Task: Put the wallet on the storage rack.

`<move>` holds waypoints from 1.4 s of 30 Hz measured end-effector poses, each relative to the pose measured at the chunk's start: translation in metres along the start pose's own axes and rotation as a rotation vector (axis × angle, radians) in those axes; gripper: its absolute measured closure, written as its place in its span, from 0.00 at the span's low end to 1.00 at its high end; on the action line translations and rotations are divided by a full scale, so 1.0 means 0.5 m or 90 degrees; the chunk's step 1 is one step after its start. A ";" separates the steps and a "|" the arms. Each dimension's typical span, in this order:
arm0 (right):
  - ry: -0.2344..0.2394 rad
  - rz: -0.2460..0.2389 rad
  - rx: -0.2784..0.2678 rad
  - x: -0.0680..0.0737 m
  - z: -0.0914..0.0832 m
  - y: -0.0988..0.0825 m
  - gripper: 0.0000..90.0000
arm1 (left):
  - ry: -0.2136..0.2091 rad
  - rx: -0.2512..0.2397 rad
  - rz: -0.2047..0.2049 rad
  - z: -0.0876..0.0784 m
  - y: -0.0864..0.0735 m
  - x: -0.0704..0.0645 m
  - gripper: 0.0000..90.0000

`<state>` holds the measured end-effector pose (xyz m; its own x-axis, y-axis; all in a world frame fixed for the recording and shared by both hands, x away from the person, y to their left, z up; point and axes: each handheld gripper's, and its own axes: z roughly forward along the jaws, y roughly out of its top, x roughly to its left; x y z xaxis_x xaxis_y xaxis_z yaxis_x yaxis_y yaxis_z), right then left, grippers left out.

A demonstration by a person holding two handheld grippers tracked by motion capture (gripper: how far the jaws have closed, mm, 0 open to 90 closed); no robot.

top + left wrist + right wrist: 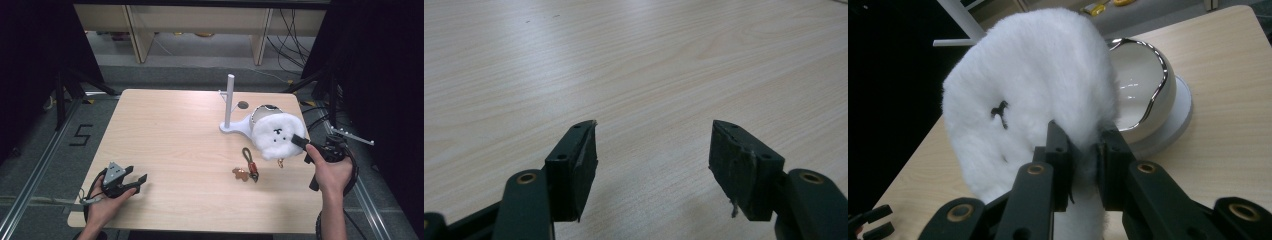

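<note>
Table (170, 135) scene: right claw (1083, 160) pinches white plush (1033, 85) by the stand (229, 102), left claw (654, 165) idles spread; next, probably hang it on the peg.

This looks like a lab or test room set up for recording. A plain wooden table (165, 130) stands on a grey floor, framed by metal rails (30, 175) along both sides. Left of the table a "5" (81, 135) is taped on the floor. Beyond the table, loose cables (292, 35) trail under bare wooden benches (200, 25), and black curtains (380, 75) close both sides.
</note>
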<state>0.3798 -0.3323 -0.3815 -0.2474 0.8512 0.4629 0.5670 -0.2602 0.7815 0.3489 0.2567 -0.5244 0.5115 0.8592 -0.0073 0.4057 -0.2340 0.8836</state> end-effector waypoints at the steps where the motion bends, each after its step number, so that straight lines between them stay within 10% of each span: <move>1: 0.003 0.003 0.000 0.000 0.001 0.003 0.88 | 0.000 0.000 0.000 0.000 0.000 0.000 0.39; 42: -0.014 0.040 -0.043 -0.005 0.065 0.116 0.88 | 0.009 0.010 0.000 -0.002 0.001 -0.003 0.39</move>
<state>0.4390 -0.3348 -0.3509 -0.1947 0.8418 0.5035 0.5259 -0.3437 0.7780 0.3477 0.2558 -0.5237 0.5015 0.8652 -0.0003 0.4169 -0.2413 0.8763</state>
